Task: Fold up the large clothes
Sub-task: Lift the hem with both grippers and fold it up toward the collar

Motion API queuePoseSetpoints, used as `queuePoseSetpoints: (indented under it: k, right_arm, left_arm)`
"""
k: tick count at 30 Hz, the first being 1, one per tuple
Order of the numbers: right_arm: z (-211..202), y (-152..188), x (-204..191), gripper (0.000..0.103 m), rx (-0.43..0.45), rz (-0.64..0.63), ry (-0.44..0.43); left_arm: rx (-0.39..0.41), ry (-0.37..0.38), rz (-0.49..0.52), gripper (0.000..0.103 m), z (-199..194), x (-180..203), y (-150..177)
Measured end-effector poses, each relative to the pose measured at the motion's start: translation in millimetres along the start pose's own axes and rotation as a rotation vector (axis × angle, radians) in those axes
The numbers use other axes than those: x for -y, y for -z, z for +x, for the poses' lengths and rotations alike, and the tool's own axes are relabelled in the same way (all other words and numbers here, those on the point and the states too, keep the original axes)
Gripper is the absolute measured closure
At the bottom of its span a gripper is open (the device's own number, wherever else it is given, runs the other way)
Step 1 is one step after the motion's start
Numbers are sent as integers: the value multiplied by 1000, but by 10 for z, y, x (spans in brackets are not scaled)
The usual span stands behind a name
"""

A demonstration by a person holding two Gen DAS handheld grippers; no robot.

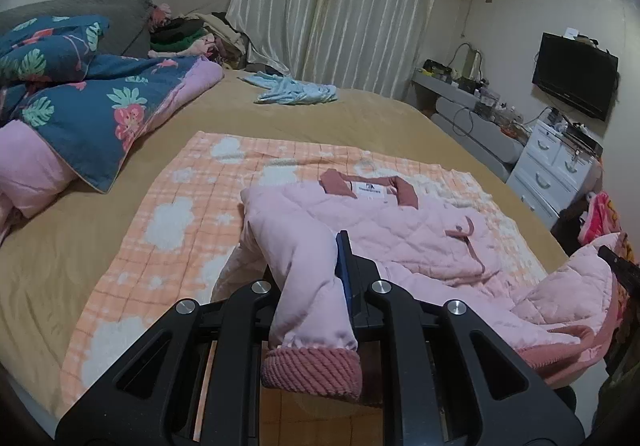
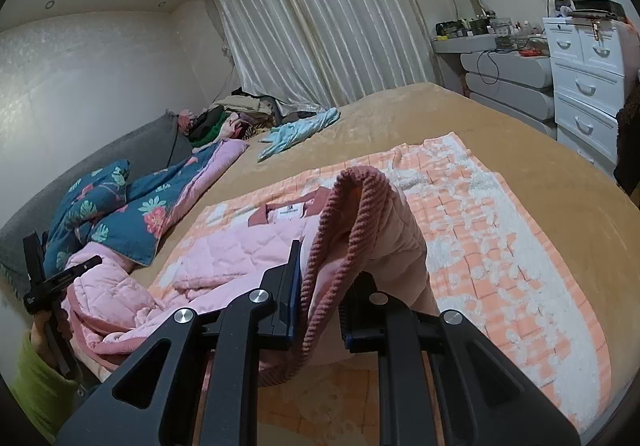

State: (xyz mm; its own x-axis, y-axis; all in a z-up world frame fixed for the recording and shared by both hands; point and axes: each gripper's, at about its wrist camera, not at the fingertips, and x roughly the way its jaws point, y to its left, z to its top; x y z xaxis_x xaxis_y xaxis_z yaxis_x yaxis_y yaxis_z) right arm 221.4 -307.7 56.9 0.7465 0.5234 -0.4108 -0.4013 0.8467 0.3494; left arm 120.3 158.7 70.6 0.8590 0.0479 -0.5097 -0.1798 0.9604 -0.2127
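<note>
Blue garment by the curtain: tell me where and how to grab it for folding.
The light blue garment lies crumpled and flat on the tan bedspread, apart from the pink jacket. Probably best to pinch the raised edge at its curtain-side end, coming down from above, since the bunched folds there give the gripper something to close on. Both grippers now hold the jacket.

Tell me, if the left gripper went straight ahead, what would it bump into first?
Probably the pink jacket itself: the left gripper already pinches its sleeve, and the jacket's body lies just beyond on the orange blanket.
</note>
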Motion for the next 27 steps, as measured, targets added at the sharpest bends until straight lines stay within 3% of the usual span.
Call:
queuePoseSetpoints:
  k: [27]
  right_arm:
    - [467,-543,69,88,72,32,4]
  left_arm:
    - [7,-106,-5,94,408,48,-531]
